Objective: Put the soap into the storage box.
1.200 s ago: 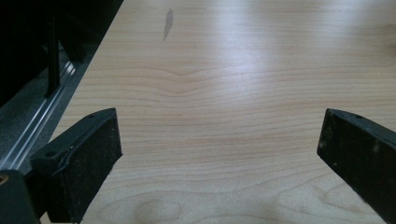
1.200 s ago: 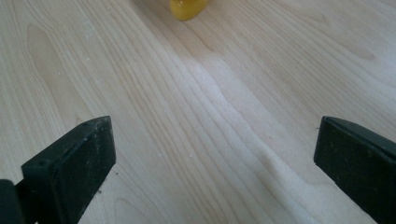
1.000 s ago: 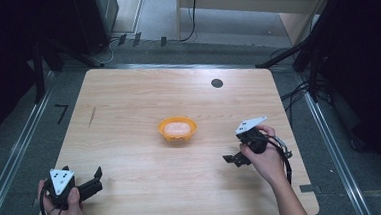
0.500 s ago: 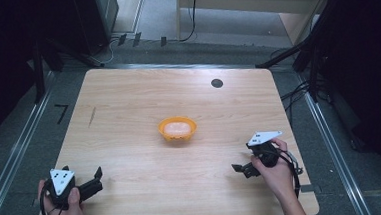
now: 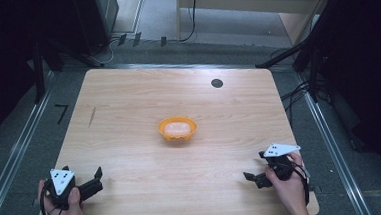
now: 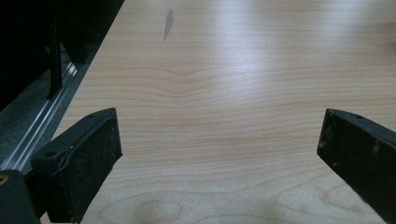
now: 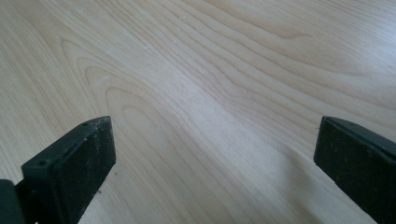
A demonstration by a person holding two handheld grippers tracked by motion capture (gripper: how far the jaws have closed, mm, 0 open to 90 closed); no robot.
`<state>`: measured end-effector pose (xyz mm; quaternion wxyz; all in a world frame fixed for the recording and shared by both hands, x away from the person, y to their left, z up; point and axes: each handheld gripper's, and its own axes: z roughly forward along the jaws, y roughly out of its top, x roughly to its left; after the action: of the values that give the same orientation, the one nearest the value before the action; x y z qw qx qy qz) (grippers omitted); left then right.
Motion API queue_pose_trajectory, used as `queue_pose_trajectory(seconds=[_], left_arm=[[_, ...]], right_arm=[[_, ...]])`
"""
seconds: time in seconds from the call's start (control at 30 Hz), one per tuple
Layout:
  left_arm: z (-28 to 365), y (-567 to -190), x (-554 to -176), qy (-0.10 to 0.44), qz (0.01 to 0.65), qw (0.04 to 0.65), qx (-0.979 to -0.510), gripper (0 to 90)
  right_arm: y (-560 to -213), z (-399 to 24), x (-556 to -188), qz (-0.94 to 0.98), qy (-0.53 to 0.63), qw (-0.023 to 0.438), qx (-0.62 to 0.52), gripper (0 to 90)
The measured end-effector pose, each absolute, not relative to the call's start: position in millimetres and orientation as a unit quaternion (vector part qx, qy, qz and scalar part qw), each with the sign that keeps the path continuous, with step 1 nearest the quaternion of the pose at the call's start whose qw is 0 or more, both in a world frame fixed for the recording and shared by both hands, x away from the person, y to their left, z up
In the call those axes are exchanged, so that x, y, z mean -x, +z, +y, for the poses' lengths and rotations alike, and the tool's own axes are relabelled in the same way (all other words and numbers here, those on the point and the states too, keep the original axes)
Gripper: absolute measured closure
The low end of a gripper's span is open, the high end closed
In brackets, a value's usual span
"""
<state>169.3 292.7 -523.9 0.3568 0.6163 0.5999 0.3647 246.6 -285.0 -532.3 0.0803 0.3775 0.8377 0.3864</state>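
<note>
Both sets of jaws are spread wide with nothing pinched between them, just bare wood grain seen in the gripper views. The left gripper (image 5: pixel 96 177) is held low at the near left corner of the wooden table (image 5: pixel 128 106), the right gripper (image 5: pixel 253 178) near the right front edge (both well apart from anything). The orange bowl (image 5: pixel 178 129) is sat at about the table's middle, with something pale inside that can't be made out.
</note>
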Motion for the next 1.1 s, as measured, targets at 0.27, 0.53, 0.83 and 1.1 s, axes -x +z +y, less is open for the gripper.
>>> queue_pose_trajectory(seconds=[0.27,0.53,0.83,1.1], left_arm=[[292.3,-524.0,-169.3,0.365,0.599,0.356,-0.617,0.0],[291.9,-524.0,-169.4,0.367,0.599,0.354,-0.618,0.1],[291.6,-523.9,-169.3,0.367,0.597,0.354,-0.619,0.1],[291.2,-524.0,-169.3,0.368,0.596,0.353,-0.621,0.1]], right_arm=[[-534.2,-304.5,-233.9,0.824,0.400,0.100,-0.389,0.0],[-536.7,-328.0,-222.2,0.809,0.406,0.118,-0.408,0.0],[-542.8,-351.3,-209.3,0.791,0.416,0.133,-0.429,0.0],[-547.5,-363.4,-203.1,0.776,0.430,0.141,-0.439,0.0]])
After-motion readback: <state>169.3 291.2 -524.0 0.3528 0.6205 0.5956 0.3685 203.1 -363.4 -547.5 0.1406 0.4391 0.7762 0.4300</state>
